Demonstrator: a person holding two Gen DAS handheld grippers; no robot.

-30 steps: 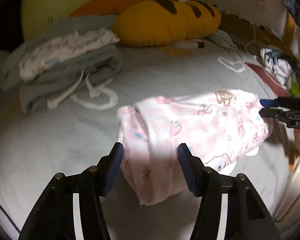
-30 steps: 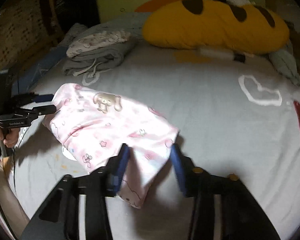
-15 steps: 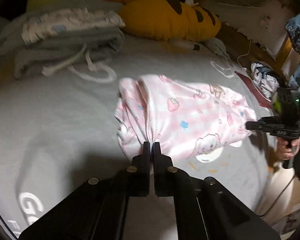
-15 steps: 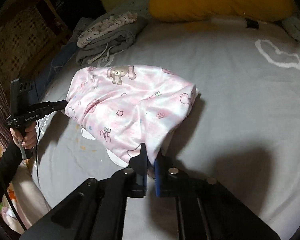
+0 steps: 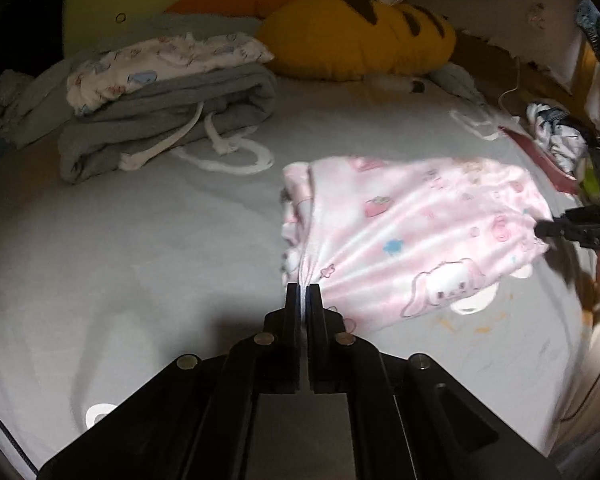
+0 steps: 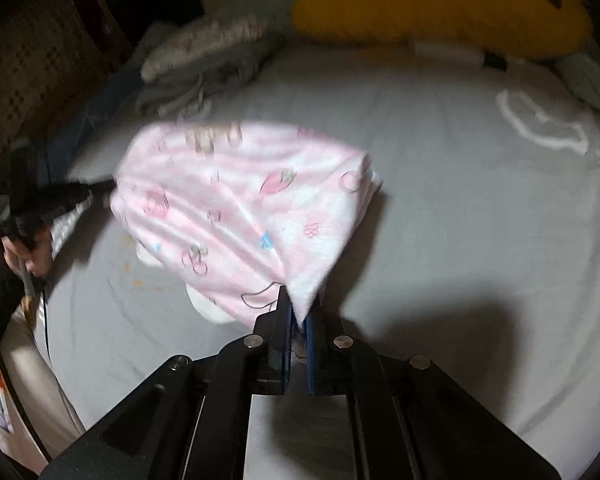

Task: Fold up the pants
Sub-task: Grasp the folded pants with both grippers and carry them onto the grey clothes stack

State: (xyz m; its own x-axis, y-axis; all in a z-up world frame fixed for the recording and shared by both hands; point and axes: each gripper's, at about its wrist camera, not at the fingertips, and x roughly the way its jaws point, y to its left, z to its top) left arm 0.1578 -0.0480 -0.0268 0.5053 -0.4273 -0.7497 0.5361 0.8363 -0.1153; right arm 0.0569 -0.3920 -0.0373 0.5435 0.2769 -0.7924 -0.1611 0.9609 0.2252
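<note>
The pink pants (image 5: 412, 232) with cartoon prints hang stretched between my two grippers above the grey bed sheet (image 5: 140, 248). My left gripper (image 5: 304, 292) is shut on one gathered edge of the pants. My right gripper (image 6: 298, 316) is shut on the opposite edge of the pants (image 6: 236, 208). In the left wrist view the right gripper (image 5: 540, 230) shows at the far right end of the cloth. In the right wrist view the left gripper (image 6: 104, 188) shows at the far left end. The pants look folded double and lifted off the bed.
A stack of folded grey and white clothes (image 5: 168, 96) with drawstrings lies at the back left of the bed. A yellow striped pillow (image 5: 360, 40) lies at the head. Loose clothes (image 5: 556, 136) sit at the right edge. A dark lattice wall (image 6: 28, 64) stands left.
Both grippers closed on the pants' edges a second ago and have lifted the cloth off the sheet; it now hangs taut between them.
</note>
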